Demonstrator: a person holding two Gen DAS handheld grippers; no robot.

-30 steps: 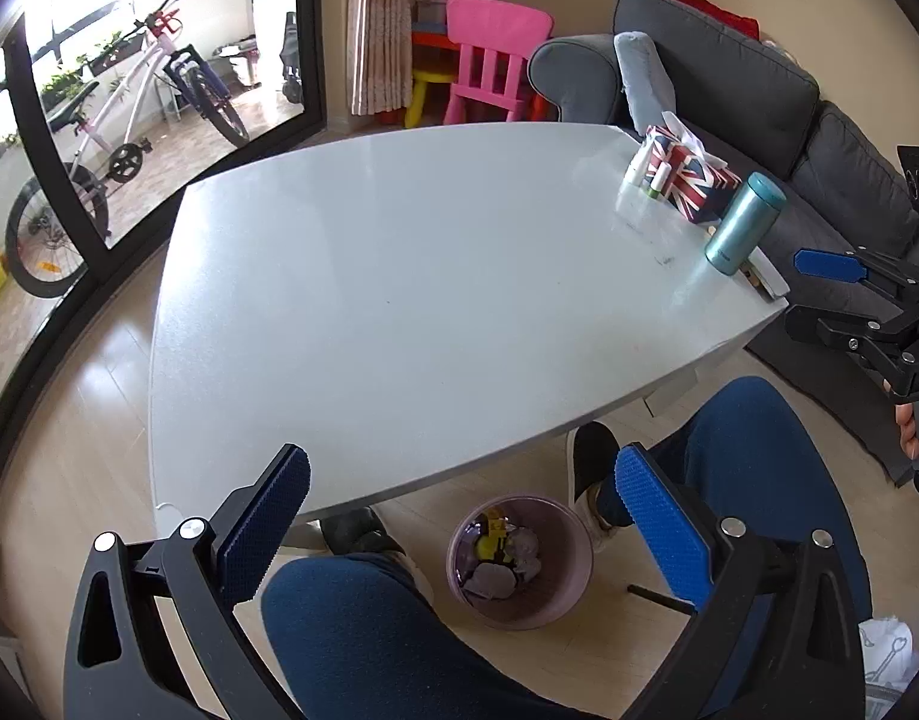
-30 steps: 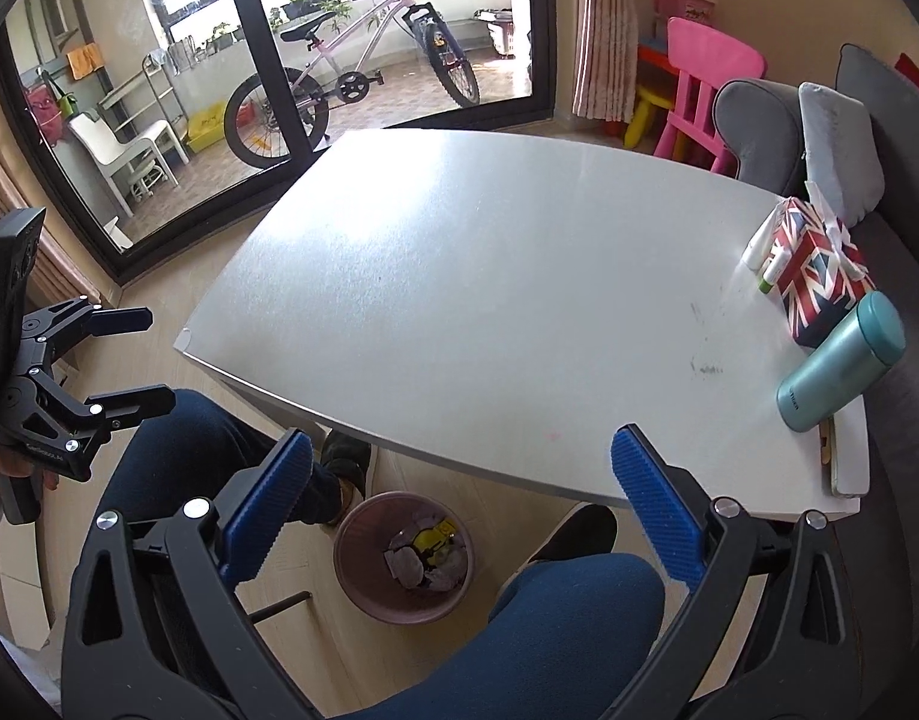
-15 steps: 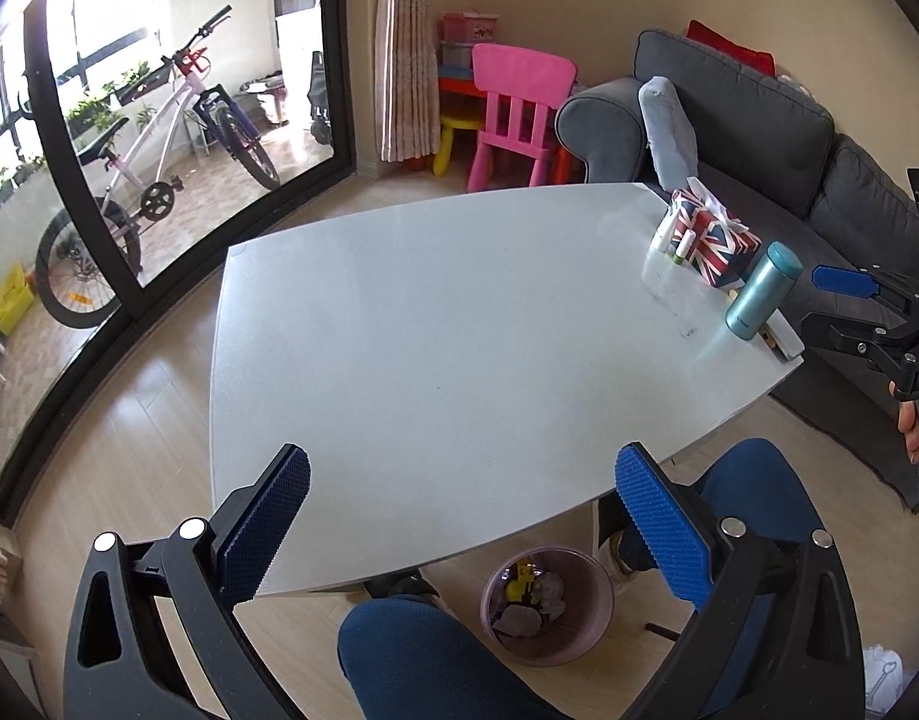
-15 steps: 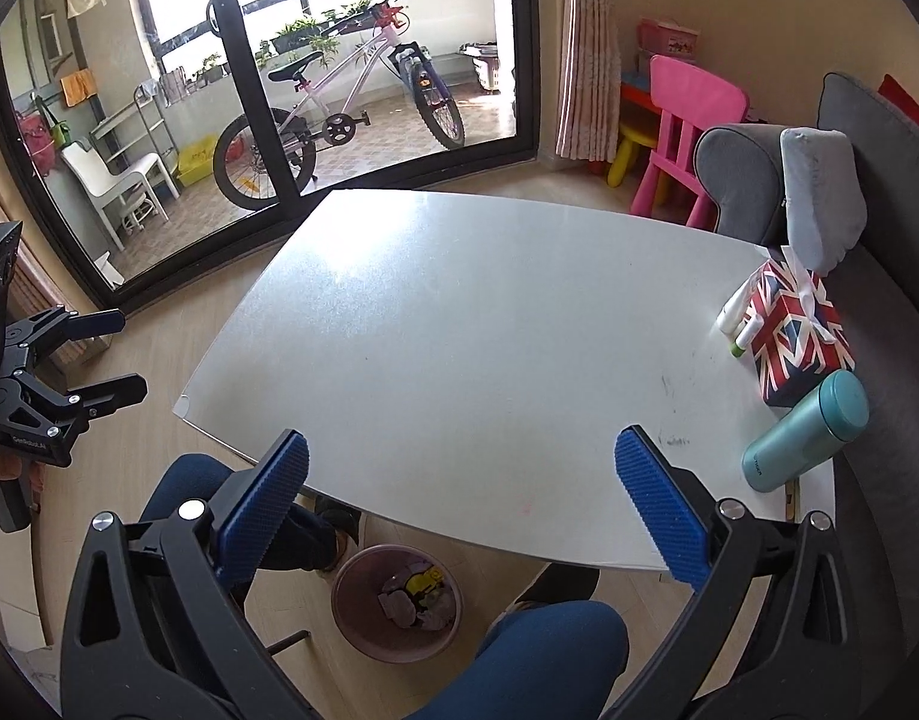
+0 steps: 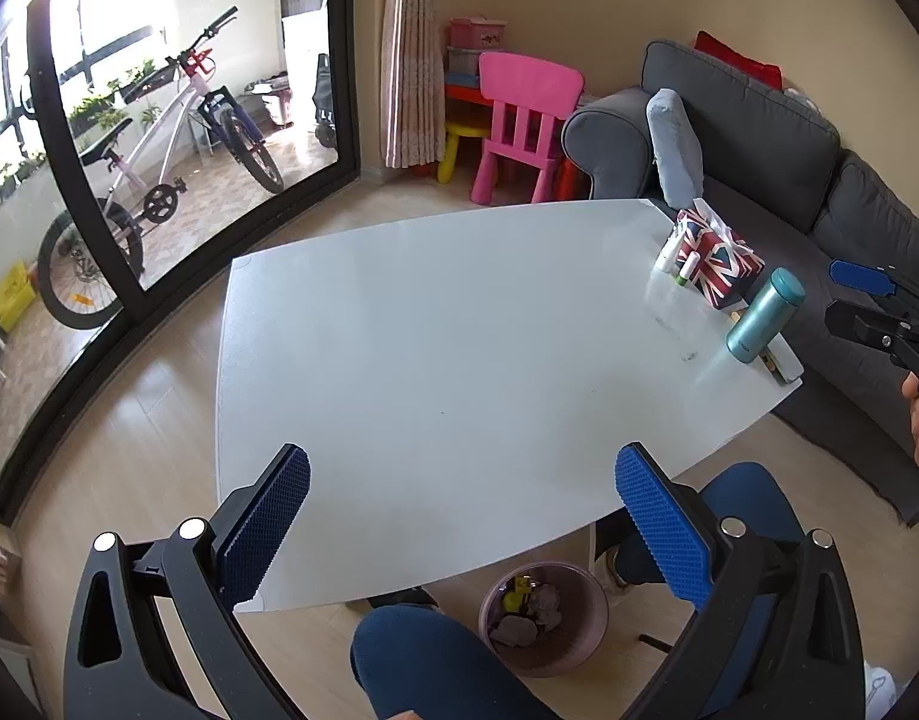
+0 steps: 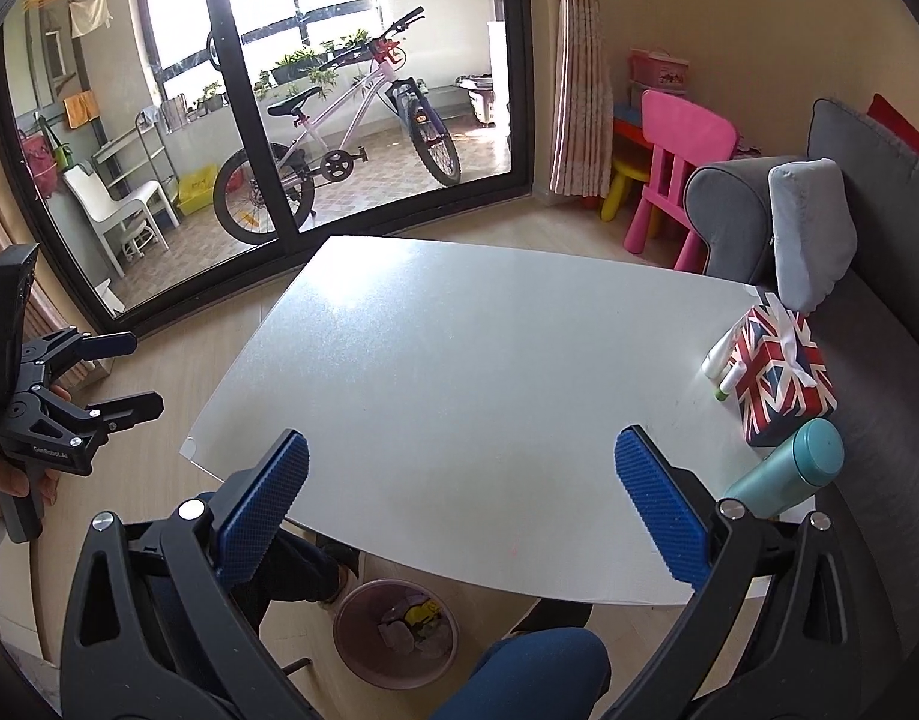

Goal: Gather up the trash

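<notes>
A pink trash bin (image 5: 546, 618) with crumpled paper and a yellow scrap inside stands on the floor under the near edge of the white table (image 5: 459, 372); it also shows in the right wrist view (image 6: 396, 633). My left gripper (image 5: 459, 516) is open and empty, held high above the table's near edge. My right gripper (image 6: 459, 504) is open and empty, also high above the near edge. Each gripper shows in the other's view, the right one (image 5: 861, 300) and the left one (image 6: 117, 375).
A Union Jack tissue box (image 5: 717, 261), small white tubes (image 5: 669, 249) and a teal flask (image 5: 762, 324) stand at the table's right end. A grey sofa (image 5: 819, 180), a pink chair (image 5: 525, 120) and a bicycle behind glass doors (image 5: 153, 192) surround it. My knees (image 5: 423, 660) are below.
Both grippers have risen and pulled back from the table, so more of the room shows. Both stay open and empty.
</notes>
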